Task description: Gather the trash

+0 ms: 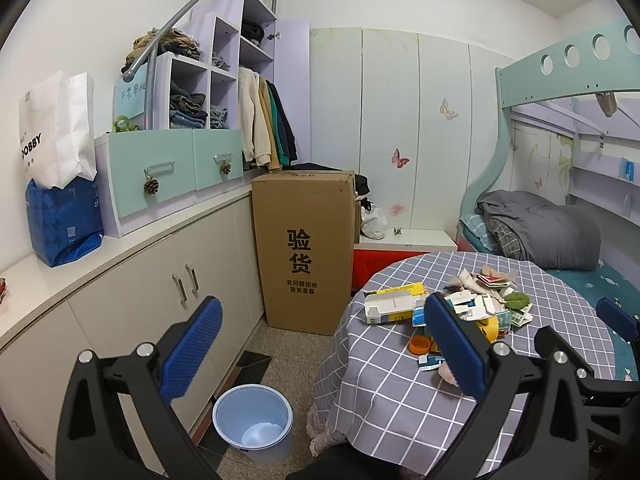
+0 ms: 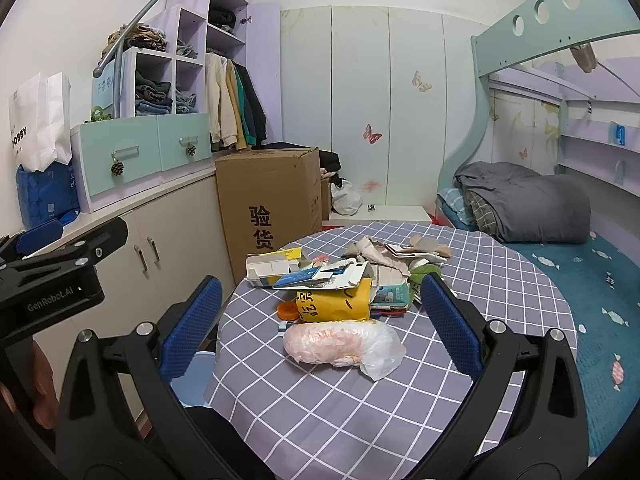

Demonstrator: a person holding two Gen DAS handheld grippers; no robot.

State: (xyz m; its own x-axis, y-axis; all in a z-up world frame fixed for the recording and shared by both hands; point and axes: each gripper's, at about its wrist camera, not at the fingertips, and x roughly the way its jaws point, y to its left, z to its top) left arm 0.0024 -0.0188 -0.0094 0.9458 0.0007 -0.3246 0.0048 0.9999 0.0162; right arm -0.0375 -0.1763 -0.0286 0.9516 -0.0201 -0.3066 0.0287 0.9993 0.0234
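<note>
Bedroom with pale wardrobe panels bearing butterfly stickers, a bunk bed (image 2: 560, 216) on the right and a low cabinet run along the left wall. At the centre stands a round table (image 2: 360, 400) under a grey checked cloth. Trash is heaped near the table's far side: flattened cartons (image 2: 276, 270), crumpled paper (image 2: 384, 256), a yellow packet (image 2: 334, 300), an orange lid (image 2: 287, 312), and nearer, a clear plastic bag (image 2: 340, 344) of pinkish contents. On the floor, between table and cabinet, sits a light blue bin (image 1: 253, 420). Both devices hover with blue-padded jaws spread wide and nothing held: the left gripper (image 1: 320, 344) over the table's left edge, the right gripper (image 2: 320, 328) framing the plastic bag without touching it.
</note>
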